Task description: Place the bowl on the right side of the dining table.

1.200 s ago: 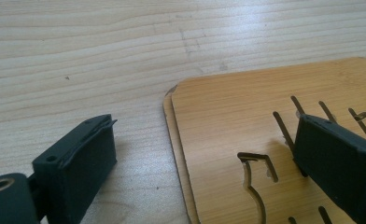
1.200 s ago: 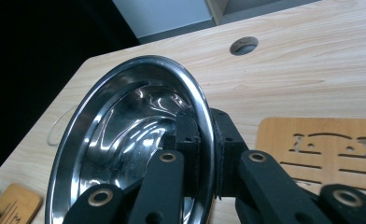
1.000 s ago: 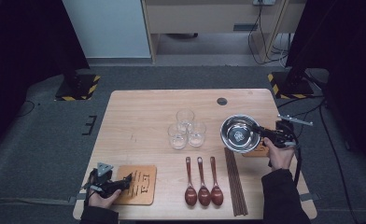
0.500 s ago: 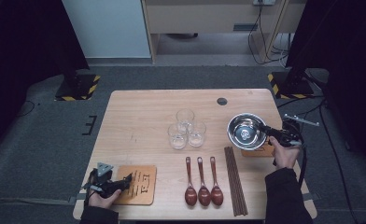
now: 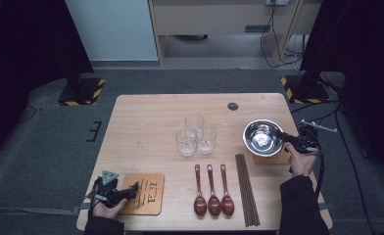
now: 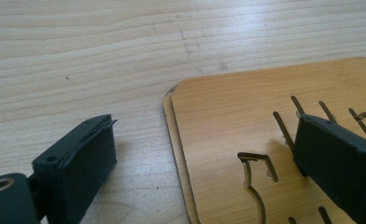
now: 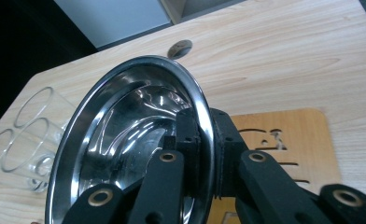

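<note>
My right gripper [image 5: 284,138] is shut on the rim of a shiny steel bowl [image 5: 262,137], one jaw inside and one outside; in the right gripper view that bowl [image 7: 125,140] tilts up in front of the jaws over a wooden coaster [image 7: 284,140]. The same coaster [image 5: 273,157] lies under the bowl near the table's right edge. My left gripper [image 5: 130,190] stands open at the front left, its fingers [image 6: 78,168] straddling the corner of another cut-out wooden coaster [image 5: 143,193], which shows close up as a coaster [image 6: 246,121] lying on a second one.
Three clear glasses [image 5: 196,134] cluster at mid-table. Three dark wooden spoons [image 5: 212,191] lie in a row near the front, with chopsticks [image 5: 246,188] to their right. A round cable hole [image 5: 233,106] sits at the back of the table [image 5: 146,122].
The right gripper has carried the bowl a little to the right and lower, toward the coaster. The left gripper has stayed still.
</note>
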A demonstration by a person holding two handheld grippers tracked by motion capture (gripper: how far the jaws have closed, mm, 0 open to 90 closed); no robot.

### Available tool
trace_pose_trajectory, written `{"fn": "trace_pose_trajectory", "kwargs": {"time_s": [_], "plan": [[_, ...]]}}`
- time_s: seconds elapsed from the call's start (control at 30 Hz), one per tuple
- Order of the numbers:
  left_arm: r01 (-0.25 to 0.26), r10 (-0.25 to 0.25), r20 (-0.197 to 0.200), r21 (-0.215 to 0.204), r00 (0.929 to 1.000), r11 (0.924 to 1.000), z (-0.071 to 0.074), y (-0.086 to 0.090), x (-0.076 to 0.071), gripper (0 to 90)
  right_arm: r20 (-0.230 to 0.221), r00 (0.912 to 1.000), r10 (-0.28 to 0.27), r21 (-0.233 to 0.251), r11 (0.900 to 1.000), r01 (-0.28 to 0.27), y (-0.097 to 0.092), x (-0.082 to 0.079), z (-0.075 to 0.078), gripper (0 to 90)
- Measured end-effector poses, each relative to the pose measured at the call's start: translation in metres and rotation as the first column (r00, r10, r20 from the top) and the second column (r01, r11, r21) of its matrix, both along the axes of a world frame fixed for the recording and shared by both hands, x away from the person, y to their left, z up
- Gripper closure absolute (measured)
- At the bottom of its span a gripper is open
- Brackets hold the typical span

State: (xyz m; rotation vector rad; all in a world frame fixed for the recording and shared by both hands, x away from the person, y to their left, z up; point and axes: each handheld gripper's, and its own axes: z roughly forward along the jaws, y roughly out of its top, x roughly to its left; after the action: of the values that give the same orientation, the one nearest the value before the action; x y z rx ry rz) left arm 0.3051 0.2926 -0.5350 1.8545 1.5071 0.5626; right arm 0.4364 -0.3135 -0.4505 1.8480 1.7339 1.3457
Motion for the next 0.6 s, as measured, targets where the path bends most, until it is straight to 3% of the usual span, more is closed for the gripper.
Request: {"fn": "trace_pose_trajectory", "kwargs": {"time_s": [0.6], "plan": [[0.0,0.0,0.0,0.0,1.0,1.0,0.0,0.0,0.0,5.1,-0.06,0.9956,-0.073,-0.044,0.9966,0.07,-0.018,0.01,-0.019,83.6]]}}
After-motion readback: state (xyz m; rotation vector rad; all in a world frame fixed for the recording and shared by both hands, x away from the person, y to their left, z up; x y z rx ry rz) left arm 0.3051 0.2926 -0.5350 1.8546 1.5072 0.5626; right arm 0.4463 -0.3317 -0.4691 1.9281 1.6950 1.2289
